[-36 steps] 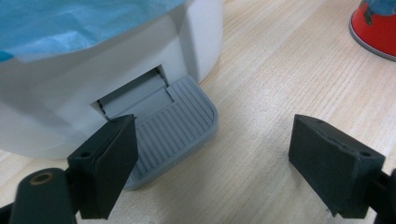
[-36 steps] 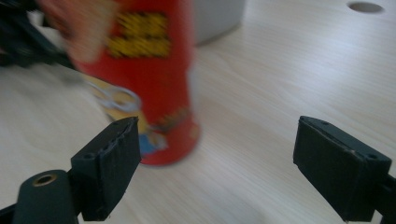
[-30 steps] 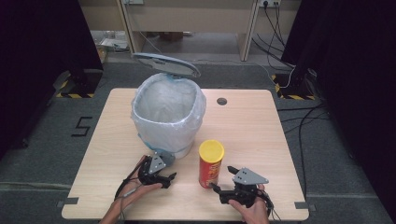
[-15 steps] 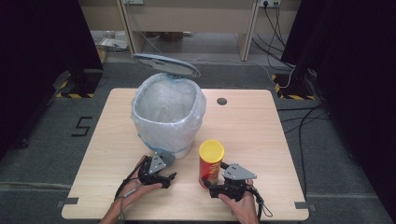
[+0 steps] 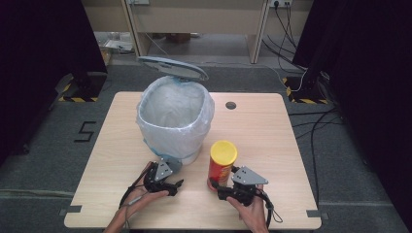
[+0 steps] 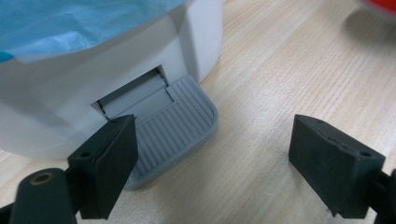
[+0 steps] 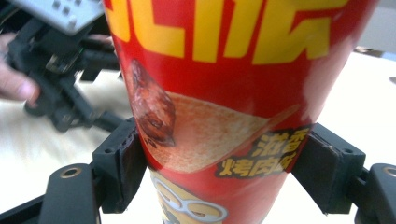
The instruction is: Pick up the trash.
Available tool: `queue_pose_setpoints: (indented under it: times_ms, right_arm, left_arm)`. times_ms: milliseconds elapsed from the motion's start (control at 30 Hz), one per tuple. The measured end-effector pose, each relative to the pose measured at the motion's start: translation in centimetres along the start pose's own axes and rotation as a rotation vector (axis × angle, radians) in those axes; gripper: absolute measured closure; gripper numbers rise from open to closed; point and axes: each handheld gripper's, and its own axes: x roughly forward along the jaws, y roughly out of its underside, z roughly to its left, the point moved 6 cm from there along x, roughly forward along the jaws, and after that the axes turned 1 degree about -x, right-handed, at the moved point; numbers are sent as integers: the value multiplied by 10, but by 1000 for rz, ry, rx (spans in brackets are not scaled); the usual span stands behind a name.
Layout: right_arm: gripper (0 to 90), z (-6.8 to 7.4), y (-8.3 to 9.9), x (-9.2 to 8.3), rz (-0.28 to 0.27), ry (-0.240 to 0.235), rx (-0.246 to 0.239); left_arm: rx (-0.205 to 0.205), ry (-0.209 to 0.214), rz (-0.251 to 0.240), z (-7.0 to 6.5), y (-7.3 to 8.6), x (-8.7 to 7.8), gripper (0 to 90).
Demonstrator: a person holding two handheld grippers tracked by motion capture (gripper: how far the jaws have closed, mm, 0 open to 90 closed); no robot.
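The wooden table (image 5: 272,141) carries a white pedal bin (image 5: 176,121), lined with a translucent bag and standing with its lid (image 5: 172,67) raised at the far side. Its grey ribbed foot pedal (image 6: 180,123) projects at the near base.

A red crisp tube (image 5: 221,165) with a yellow cap stands upright on the table, just beside the bin on its right and near the front edge. The tube is a light, stiff cardboard cylinder with a glossy, fairly slippery wall; excess pressure probably dents it. Grip it across the lower body, below the midpoint, and keep it vertical.

The right gripper (image 7: 229,163) has just closed its jaws onto the tube: both black pads press the printed wall from opposite sides, low on the body. The base of the tube appears to rest on the table, though the contact is hidden.

The left gripper (image 6: 215,158) stands wide open and holds nothing. One pad (image 6: 112,163) sits over the pedal's near edge; the other hangs above bare wood.
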Motion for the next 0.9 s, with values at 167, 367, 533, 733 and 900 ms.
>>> queue_pose_setpoints:
  times_ms: [167,367,533,733,900]
  right_arm:
    - [246,-13,-17,-7,-13,50,6]
    - [246,-25,-46,-17,-45,90,-4]
    - [246,-34,-71,-21,-70,113,-6]
    - [246,-42,-103,-30,-91,119,-9]
    - [246,-47,-128,-34,-106,120,-14]
  left_arm:
    - [0,-2,-2,0,0,0,148]
    - [0,-2,-2,0,0,0,148]
    - [0,-2,-3,0,0,0,148]
    - [0,-2,-2,0,0,0,148]
    - [1,-3,-2,0,0,0,148]
